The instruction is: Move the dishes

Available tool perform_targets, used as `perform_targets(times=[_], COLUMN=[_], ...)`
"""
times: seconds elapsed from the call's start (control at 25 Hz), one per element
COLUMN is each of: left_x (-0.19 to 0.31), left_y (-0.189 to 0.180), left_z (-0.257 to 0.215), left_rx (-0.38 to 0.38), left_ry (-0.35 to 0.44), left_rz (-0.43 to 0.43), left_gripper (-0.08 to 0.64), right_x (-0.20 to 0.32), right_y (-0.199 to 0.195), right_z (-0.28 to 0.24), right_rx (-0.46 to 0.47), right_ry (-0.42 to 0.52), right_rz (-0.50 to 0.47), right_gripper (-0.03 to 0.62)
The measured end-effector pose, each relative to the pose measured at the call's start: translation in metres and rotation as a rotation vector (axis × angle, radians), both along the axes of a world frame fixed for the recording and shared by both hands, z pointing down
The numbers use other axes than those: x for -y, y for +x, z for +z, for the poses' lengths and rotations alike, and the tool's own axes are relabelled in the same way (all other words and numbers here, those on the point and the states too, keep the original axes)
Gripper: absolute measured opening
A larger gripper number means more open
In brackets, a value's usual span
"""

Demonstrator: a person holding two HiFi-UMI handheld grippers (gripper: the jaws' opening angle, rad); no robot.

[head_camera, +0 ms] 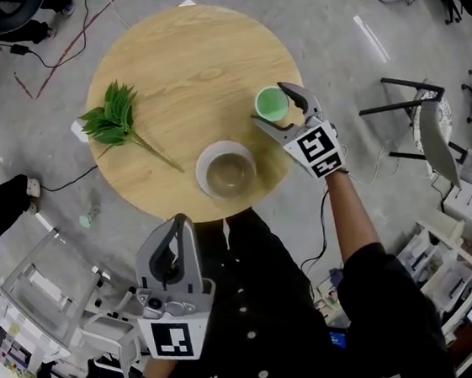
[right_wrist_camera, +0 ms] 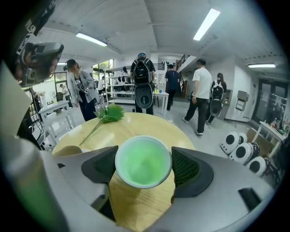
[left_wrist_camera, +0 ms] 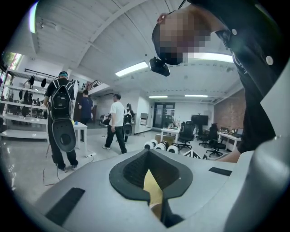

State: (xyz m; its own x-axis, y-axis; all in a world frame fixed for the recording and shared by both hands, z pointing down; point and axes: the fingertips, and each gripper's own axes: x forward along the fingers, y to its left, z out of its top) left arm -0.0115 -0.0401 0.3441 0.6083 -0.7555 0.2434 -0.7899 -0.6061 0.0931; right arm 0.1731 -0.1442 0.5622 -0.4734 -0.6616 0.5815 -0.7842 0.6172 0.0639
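Observation:
A pale green cup (head_camera: 272,103) stands at the right edge of the round wooden table (head_camera: 178,55). My right gripper (head_camera: 270,104) is shut on it, one pad against each side. In the right gripper view the cup (right_wrist_camera: 143,162) fills the gap between the pads (right_wrist_camera: 186,166); whether it rests on the table or is lifted, I cannot tell. A beige bowl (head_camera: 227,170) sits near the table's front edge, left of the cup, and its rim (right_wrist_camera: 68,150) shows beside the left jaw. My left gripper (head_camera: 178,223) is shut and empty, low by the person's body, off the table.
A green leafy sprig (head_camera: 113,117) lies on the table's left side, with its stem pointing at the bowl. A chair (head_camera: 427,120) stands on the floor to the right, and white racks (head_camera: 36,291) to the lower left. Several people (right_wrist_camera: 199,90) walk beyond the table.

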Motion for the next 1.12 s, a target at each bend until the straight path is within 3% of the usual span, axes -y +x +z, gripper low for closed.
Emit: perform_targets(times=[1.12], left_x=[0.0], left_y=[0.004], left_z=[0.021], left_rx=[0.025], left_ry=[-0.044], left_rz=[-0.011], left_gripper=[0.018], right_x=[-0.017], right_y=[-0.012], right_z=[0.033], right_rx=[-0.019], right_ry=[-0.021], right_rz=[-0.042], right_gripper=[0.367])
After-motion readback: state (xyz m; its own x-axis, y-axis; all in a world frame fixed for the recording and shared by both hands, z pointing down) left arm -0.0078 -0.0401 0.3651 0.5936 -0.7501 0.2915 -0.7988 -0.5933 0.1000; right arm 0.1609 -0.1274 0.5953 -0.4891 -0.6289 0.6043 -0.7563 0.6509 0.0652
